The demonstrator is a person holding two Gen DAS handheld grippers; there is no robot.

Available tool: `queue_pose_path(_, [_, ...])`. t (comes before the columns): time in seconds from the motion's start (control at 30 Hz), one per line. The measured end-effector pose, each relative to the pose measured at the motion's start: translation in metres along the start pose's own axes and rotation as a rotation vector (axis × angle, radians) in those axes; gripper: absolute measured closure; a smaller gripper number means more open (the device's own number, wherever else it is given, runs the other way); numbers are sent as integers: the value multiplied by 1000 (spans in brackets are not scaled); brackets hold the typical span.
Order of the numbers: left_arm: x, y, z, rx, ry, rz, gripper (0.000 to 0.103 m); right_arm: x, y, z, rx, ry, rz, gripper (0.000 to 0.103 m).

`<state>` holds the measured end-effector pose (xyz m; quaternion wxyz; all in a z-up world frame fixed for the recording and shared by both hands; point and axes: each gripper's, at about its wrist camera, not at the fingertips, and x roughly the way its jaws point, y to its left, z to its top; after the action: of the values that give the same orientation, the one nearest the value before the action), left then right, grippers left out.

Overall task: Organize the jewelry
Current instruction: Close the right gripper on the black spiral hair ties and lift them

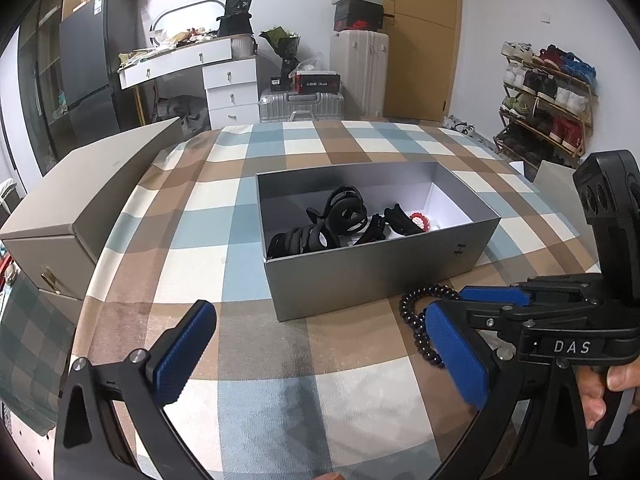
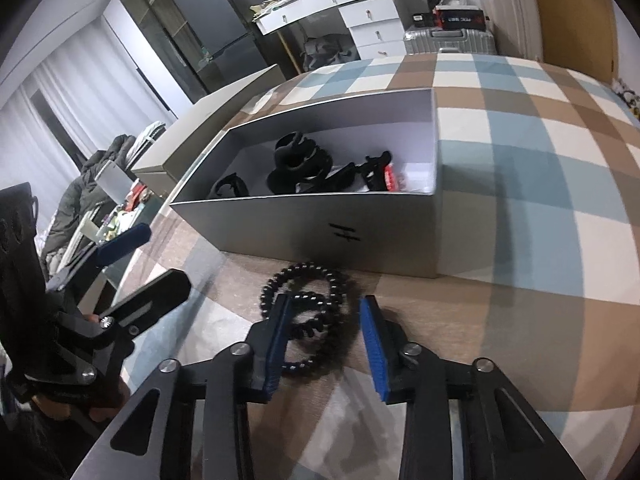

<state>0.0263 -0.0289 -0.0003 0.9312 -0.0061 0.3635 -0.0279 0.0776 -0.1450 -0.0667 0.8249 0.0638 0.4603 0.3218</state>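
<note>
Beads, glossy black and round, form a looped bracelet (image 2: 308, 312) lying on the checked cloth (image 2: 520, 208) between the blue ribbed pads of the right tongs (image 2: 326, 340), whose jaws stand partly apart around it; one pad touches the loop, the other sits just beside it. Straight ahead of these tongs, and touching the beads' far edge, is a grey matte cardboard box (image 2: 320, 232) with a white interior, holding black plastic claw clips (image 2: 298, 160) and a small red-and-white piece (image 2: 390, 178). The left tongs (image 1: 320, 360) hang wide apart over bare cloth, the bracelet (image 1: 416, 320) just beyond their right-hand pad. The cloth is soft, woven in brown, blue and cream squares. Left of the left tongs sits a beige lidded box (image 1: 80, 216). Beyond are white drawers (image 1: 230, 88), a dark fridge (image 1: 88, 60), a silver suitcase (image 1: 300, 104), a wooden door (image 1: 420, 40) and a shoe rack (image 1: 548, 96).
</note>
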Motion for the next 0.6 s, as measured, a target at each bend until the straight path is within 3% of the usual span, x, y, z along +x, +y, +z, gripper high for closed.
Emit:
queue_pose_path(0.17, [2, -1, -1, -2, 6, 0, 1, 3, 0, 0, 24, -3, -13, 84])
queue_pose_path(0.43, [1, -1, -1, -9, 2, 2, 1, 2, -1, 0, 30, -10, -15, 87])
queue_pose_path(0.6, [1, 0, -1, -9, 2, 1, 1, -4, 3, 1, 2, -32, -25, 94])
